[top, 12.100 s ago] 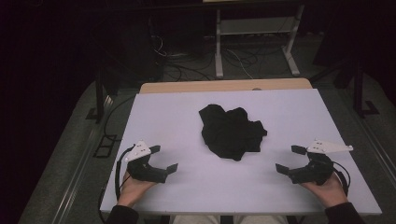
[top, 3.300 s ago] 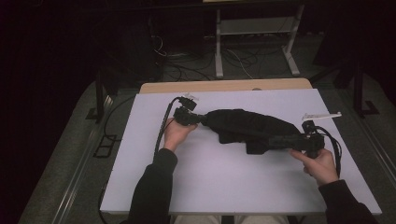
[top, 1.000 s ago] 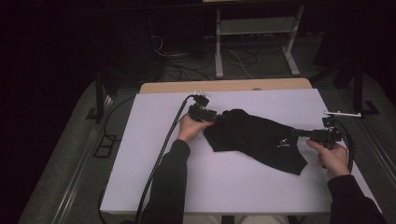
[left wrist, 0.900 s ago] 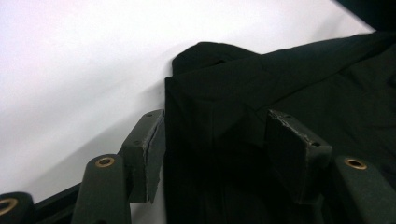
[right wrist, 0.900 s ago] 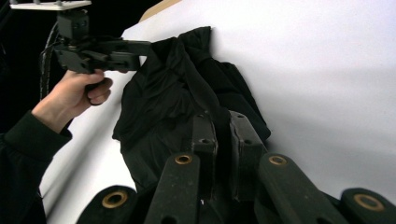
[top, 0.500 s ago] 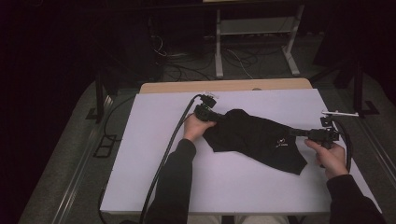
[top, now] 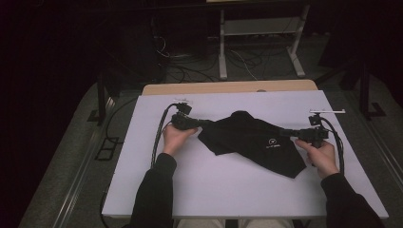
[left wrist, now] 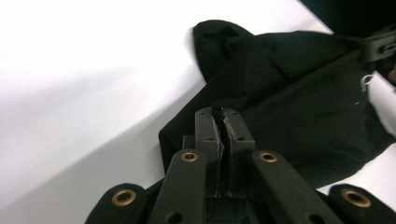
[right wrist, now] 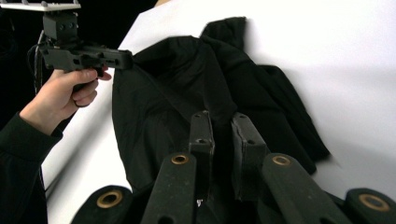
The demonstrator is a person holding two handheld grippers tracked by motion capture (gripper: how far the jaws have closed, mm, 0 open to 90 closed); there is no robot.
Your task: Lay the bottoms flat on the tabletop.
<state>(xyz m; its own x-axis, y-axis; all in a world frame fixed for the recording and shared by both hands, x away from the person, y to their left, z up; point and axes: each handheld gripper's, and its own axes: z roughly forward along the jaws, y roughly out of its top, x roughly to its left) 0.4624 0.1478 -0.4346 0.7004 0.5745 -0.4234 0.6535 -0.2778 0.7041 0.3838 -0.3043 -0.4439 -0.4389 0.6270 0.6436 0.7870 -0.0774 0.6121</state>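
On the white table (top: pixel 228 190), left gripper (top: pixel 192 122) sits at the garment's left end, jaws pinched tight on a fold of black cloth (top: pixel 252 142). Cloth is a dark garment, stretched between both grippers across mid-table, hanging slack in a wedge toward the near right, wrinkled, small white logo (top: pixel 272 141) on it. A bump of fabric pokes up at the far edge. Right gripper (top: pixel 291 133) at the right end, jaws narrow, clamped on the cloth's edge. Both hands grip the handles; dark sleeves.
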